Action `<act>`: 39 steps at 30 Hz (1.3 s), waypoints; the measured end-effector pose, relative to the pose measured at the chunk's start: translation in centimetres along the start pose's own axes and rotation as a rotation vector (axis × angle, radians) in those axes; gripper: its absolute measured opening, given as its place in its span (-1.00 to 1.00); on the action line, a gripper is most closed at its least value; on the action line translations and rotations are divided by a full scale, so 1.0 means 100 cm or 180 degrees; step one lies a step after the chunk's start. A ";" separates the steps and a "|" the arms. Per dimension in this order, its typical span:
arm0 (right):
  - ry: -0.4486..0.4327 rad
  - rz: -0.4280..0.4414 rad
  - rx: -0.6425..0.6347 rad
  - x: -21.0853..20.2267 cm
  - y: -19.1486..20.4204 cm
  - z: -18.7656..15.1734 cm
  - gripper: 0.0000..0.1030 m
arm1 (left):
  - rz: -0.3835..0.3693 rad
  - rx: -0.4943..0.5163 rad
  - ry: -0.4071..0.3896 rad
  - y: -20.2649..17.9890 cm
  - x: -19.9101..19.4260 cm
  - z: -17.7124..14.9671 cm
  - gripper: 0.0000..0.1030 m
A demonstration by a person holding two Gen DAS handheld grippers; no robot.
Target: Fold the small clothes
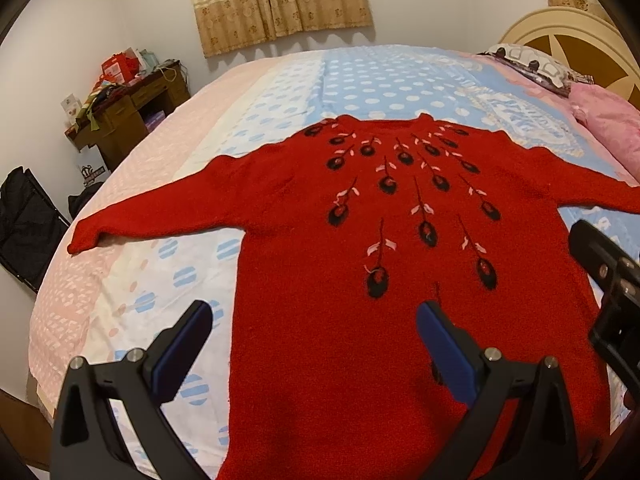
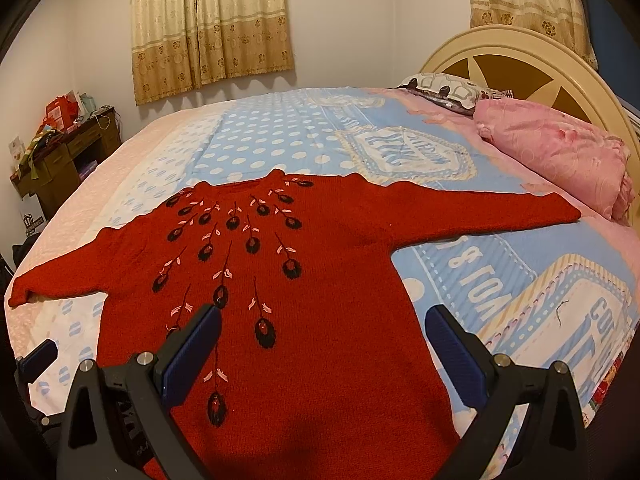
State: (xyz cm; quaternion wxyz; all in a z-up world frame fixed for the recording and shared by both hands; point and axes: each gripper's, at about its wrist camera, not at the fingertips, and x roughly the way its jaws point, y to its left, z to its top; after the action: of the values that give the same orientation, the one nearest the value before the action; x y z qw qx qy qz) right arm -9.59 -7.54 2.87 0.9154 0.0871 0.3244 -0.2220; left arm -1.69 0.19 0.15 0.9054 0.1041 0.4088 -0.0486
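Sweater (image 1: 320, 240) hem cut off below frame; left claw (image 1: 316, 332) and right claw (image 2: 324, 336) spread, empty.

Fuzzy knit sweater (image 1: 340, 320), matt

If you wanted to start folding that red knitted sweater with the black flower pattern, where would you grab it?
Probably by a sleeve cuff. The red knitted sweater lies flat, front up, sleeves spread wide on the patterned bedsheet. The left gripper, open, could pinch the left cuff from its outer end and carry it across the chest; the right gripper, also open, could take the right cuff.
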 end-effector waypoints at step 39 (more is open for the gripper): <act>0.0031 0.0033 0.0008 0.002 0.000 -0.003 0.98 | -0.0023 -0.0022 0.0027 0.002 0.000 -0.002 1.00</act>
State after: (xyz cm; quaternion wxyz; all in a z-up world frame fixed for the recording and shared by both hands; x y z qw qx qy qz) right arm -9.60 -7.50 2.46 0.9148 0.0909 0.3282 -0.2173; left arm -1.81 0.41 -0.02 0.9038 0.0997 0.4132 -0.0499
